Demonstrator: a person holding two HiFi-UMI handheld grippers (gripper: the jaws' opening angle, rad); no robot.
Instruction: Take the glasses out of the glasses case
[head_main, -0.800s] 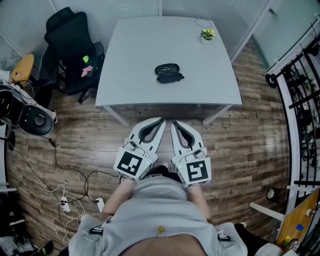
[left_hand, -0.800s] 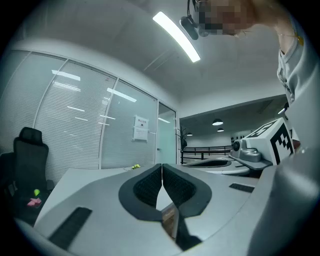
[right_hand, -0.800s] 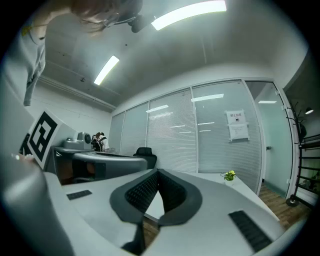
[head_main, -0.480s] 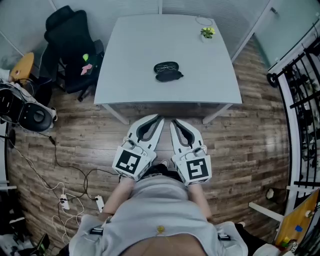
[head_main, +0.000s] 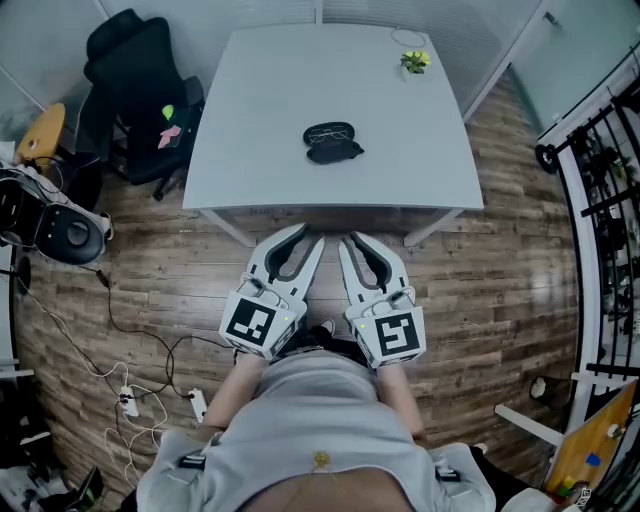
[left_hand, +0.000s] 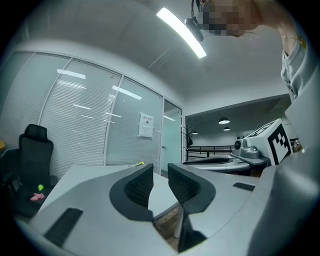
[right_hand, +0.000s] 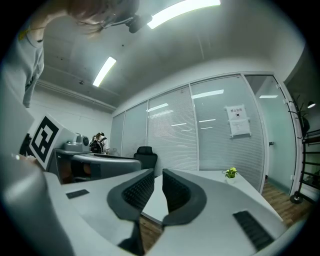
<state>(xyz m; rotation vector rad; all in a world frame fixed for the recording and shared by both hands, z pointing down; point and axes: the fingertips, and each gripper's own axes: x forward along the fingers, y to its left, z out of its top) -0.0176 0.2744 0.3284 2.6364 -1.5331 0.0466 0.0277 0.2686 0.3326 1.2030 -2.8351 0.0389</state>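
A black glasses case (head_main: 330, 143) lies open near the middle of the pale grey table (head_main: 260, 120), with dark glasses resting in its far half. Both grippers hang close to the person's body, over the wooden floor and short of the table's near edge. My left gripper (head_main: 306, 237) and right gripper (head_main: 350, 240) point toward the table side by side. In the left gripper view my left gripper (left_hand: 160, 172) has a narrow gap between its pads and holds nothing. My right gripper (right_hand: 158, 177) shows the same in its own view. Neither gripper view shows the case.
A small potted plant (head_main: 414, 65) stands at the table's far right corner. A black office chair (head_main: 135, 90) sits to the table's left. Cables (head_main: 130, 390) trail on the floor at the left, and a black metal rack (head_main: 600, 200) lines the right side. Glass partitions stand behind the table.
The grippers have sunk slightly in the head view and the table has drifted a little up and left. The jaws look the same.
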